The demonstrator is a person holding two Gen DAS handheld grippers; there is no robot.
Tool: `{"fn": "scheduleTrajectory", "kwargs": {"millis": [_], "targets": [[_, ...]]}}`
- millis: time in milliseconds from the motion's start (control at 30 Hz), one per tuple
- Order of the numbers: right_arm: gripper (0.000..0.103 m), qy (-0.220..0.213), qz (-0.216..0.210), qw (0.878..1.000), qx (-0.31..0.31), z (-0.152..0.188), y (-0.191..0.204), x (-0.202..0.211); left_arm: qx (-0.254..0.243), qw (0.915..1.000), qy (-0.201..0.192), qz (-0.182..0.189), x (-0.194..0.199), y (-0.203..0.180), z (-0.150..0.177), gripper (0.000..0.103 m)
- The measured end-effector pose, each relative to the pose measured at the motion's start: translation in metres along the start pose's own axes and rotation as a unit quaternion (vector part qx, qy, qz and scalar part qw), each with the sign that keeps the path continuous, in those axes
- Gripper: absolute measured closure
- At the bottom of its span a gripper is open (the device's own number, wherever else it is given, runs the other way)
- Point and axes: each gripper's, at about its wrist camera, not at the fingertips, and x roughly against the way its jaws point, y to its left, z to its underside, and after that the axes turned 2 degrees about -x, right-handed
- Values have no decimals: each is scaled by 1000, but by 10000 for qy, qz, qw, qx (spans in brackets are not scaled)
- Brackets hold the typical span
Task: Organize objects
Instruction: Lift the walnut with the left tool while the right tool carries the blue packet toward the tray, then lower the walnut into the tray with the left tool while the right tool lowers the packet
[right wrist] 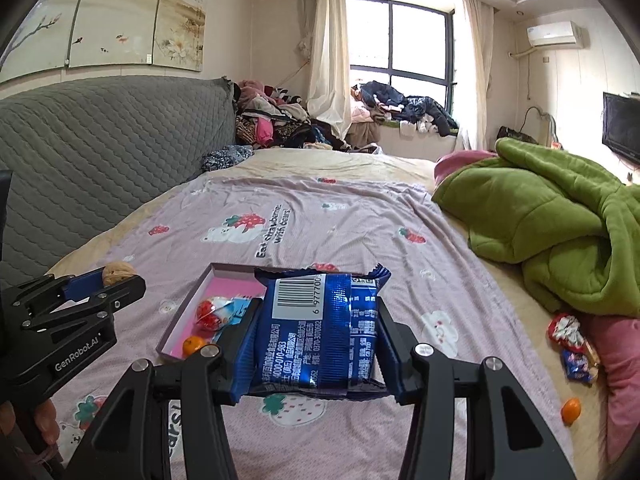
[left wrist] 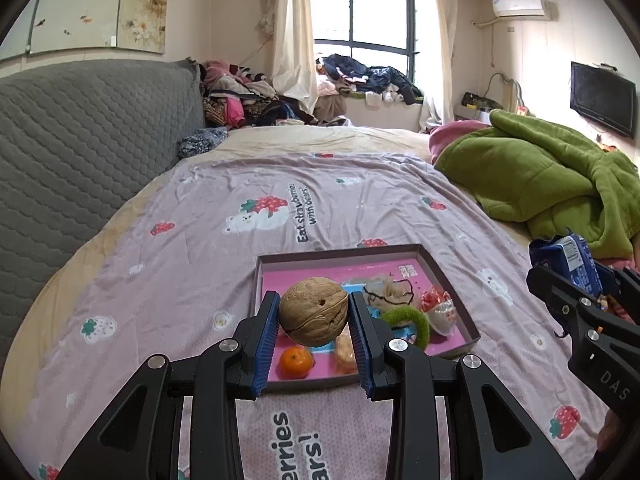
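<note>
Spread across the bed is a pale purple sheet [left wrist: 224, 264] printed with strawberries and bears, and ahead of both my grippers on it sits a shallow tray [left wrist: 456, 284] with a pink floor. My left gripper [left wrist: 314, 322] is clamped on a walnut [left wrist: 313, 310], its blue pads pressing each side of the shell, and it holds the nut off the sheet above the near edge of the tray. Just beyond and below the walnut I see a small orange [left wrist: 295, 362] in the tray's near corner, a green fuzzy ring [left wrist: 408, 320] to the right of it, and a red and white wrapped sweet [left wrist: 438, 304] further right. My right gripper [right wrist: 316, 334] is closed on a blue snack packet [right wrist: 320, 328], barcode facing up, the packet filling the gap between the fingers and hiding much of the tray behind it. Off to the right of that gripper a crumpled green blanket [right wrist: 560, 232] lies on the bed, with a second orange [right wrist: 571, 410] and some loose wrappers [right wrist: 572, 344] near a pink cushion [right wrist: 620, 364].
</note>
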Motion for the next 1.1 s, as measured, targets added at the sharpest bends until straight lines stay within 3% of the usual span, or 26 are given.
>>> {"fn": "scheduleTrajectory", "kwargs": {"millis": [567, 1100], "targets": [[52, -224, 15, 9988, 439, -28, 21, -28, -26, 9999, 24, -160, -32, 8, -14, 68], [52, 311, -53, 9980, 549, -3, 31, -104, 2, 9991, 371, -198, -97, 15, 9, 68]]}}
